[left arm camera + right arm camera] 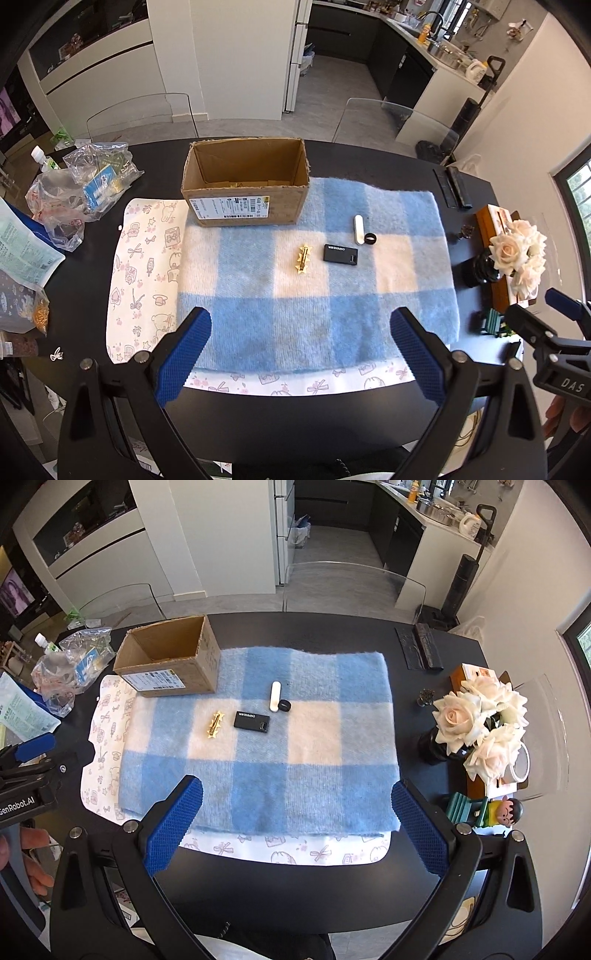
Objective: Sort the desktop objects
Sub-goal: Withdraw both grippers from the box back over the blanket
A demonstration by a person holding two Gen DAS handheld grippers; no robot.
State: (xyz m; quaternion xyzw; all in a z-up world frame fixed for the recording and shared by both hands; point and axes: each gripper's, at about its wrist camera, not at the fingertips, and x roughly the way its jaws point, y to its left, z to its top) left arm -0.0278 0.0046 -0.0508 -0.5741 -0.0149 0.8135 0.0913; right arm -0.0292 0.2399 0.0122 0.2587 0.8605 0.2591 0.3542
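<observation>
On a blue and white checked cloth [258, 314] [314, 786] lie a gold star hair clip [303, 259] [213, 725], a black flat device [341, 253] [252, 720], a white stick [358, 229] [274, 696] and a small black ring cap [370, 239] [284, 705]. An open cardboard box [245, 201] [170, 675] stands at the cloth's far left corner. My left gripper [301, 349] is open and empty above the cloth's near edge. My right gripper [297, 814] is open and empty, also at the near edge; it shows in the left wrist view [546, 317].
Plastic bags [74, 192] [66, 668] and packets lie at the table's left. A vase of white roses [517, 254] [480, 723], a wooden box and a small toy figure [495, 810] stand at the right. A black folded item [419, 646] lies far right. A patterned white mat [147, 266] underlies the cloth.
</observation>
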